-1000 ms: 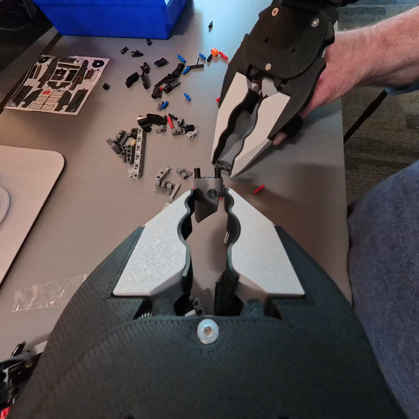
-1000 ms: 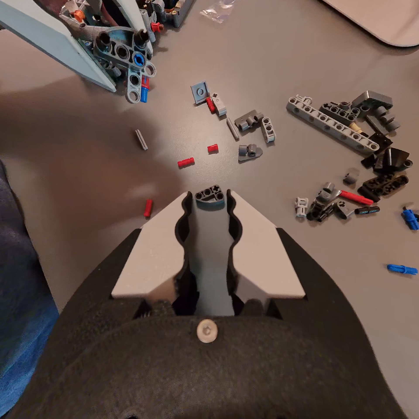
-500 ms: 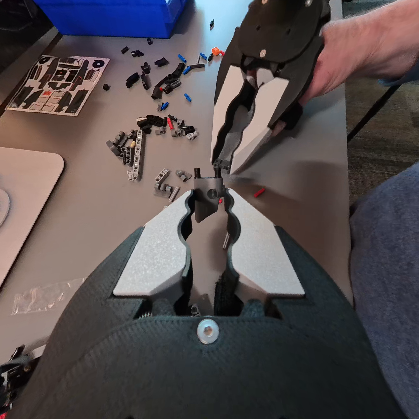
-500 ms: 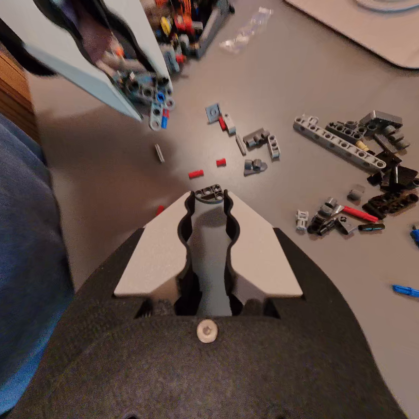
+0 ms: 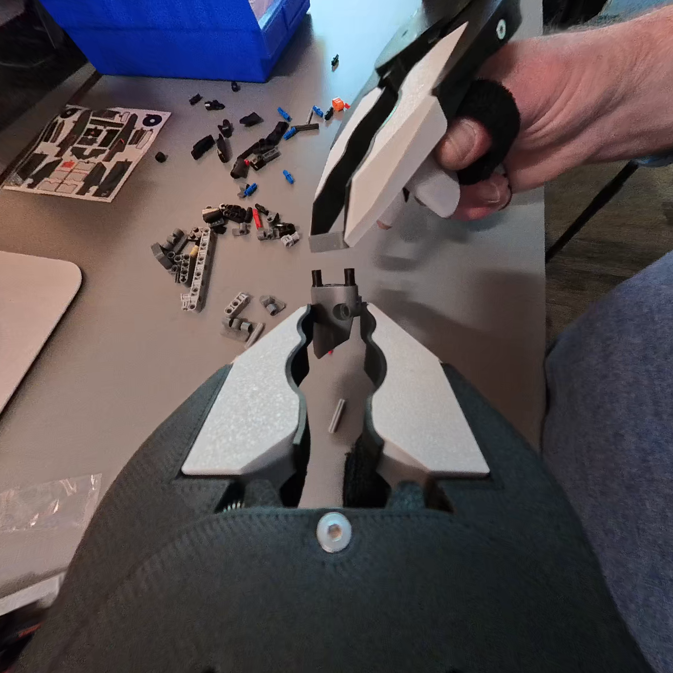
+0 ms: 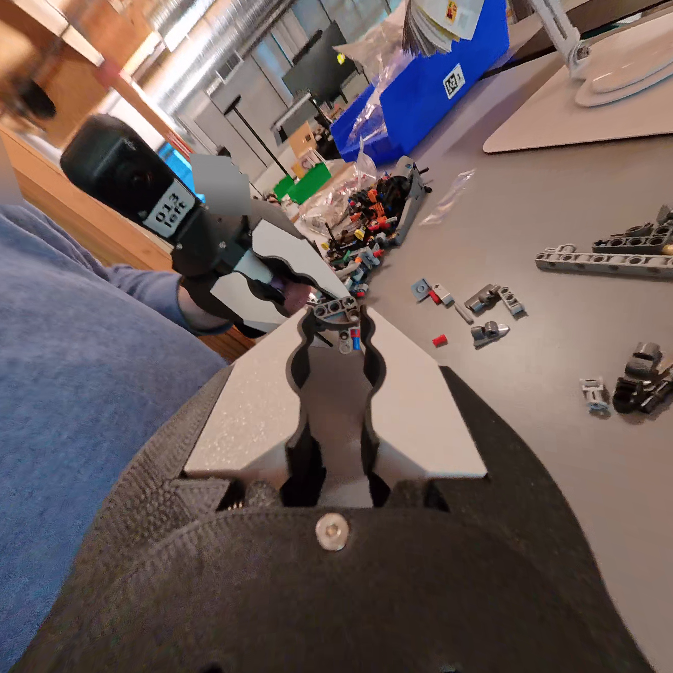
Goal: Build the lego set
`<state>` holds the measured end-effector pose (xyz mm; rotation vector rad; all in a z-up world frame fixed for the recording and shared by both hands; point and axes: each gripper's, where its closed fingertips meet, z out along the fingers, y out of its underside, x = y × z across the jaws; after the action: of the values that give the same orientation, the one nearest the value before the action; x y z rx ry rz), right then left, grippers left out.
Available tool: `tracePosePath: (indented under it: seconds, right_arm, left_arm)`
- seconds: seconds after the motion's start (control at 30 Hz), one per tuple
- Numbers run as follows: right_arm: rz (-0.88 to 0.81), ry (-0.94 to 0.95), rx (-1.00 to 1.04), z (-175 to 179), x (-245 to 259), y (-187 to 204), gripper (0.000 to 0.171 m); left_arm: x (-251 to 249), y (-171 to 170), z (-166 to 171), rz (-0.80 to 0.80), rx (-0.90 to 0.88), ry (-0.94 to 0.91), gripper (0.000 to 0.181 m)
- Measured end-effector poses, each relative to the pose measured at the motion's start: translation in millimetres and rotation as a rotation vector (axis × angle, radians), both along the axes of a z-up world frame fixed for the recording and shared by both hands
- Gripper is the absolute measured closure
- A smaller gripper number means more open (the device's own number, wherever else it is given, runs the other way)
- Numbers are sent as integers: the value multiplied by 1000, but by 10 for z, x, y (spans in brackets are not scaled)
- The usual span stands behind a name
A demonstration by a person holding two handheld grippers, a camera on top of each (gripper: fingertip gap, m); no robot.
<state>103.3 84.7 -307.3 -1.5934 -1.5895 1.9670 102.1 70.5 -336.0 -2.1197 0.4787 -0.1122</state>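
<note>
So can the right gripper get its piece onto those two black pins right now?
Probably yes. The right gripper, shut on its small dark piece, sits just beyond the two black pins on the left gripper's grey assembly; nothing shows between them.

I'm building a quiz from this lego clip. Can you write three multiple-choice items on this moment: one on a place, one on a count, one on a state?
1. Where does the sticker sheet lie?
A. inside the blue bin
B. flat on the table, near the blue bin
C. in the right gripper

2. How many black pins stick up from the grey assembly?
A. two
B. four
C. none

3. What state is the left gripper in?
A. wide open, empty
B. lying on the table
C. shut on the grey assembly

Answers: 1 B, it lies flat on the grey table in front of the bin. 2 A, a pair of pins shows at its top. 3 C, both fingers press its sides.
</note>
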Motion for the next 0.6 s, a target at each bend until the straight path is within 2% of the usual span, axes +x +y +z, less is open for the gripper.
tracePosePath:
  seconds: [0.23, 0.6]
  right_arm:
    - [4, 11, -56, 46, 19, -42, 149]
    - [-35, -38, -56, -68, 28, 61, 149]
  left_arm:
    - [54, 66, 50, -2, 18, 32, 157]
    - [70, 154, -49, 15, 28, 59, 157]
